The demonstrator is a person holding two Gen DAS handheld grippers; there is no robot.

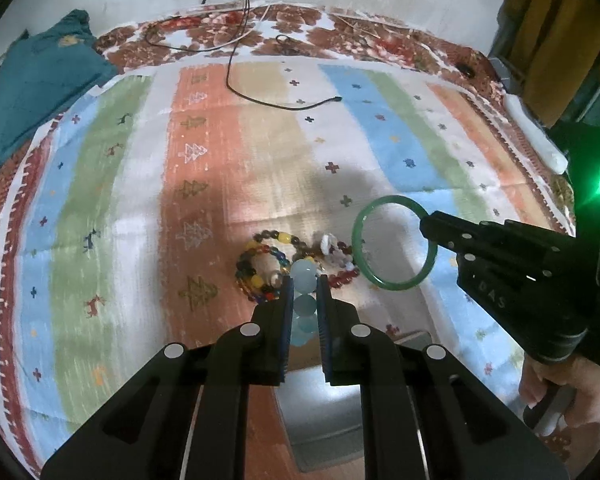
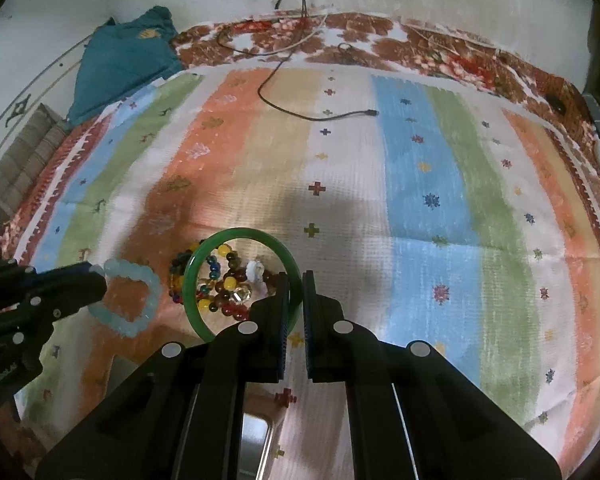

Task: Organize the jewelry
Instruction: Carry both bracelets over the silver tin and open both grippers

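My left gripper (image 1: 304, 286) is shut on a pale blue bead bracelet (image 1: 303, 276) and holds it above the striped cloth; the bracelet also shows in the right wrist view (image 2: 132, 300), hanging from the left gripper (image 2: 100, 280). My right gripper (image 2: 296, 284) is shut on a green jade bangle (image 2: 204, 256) and holds it lifted; in the left wrist view the bangle (image 1: 364, 268) hangs from the right gripper (image 1: 426, 230). A pile of mixed bead bracelets (image 1: 268, 264) lies on the cloth below both, also in the right wrist view (image 2: 224, 288).
A striped patterned cloth (image 1: 220, 140) covers the bed. A black cable (image 1: 284, 106) lies across its far part. A teal cushion (image 1: 44, 76) sits at the far left. A grey box (image 1: 320, 412) lies below my left gripper, near the front edge.
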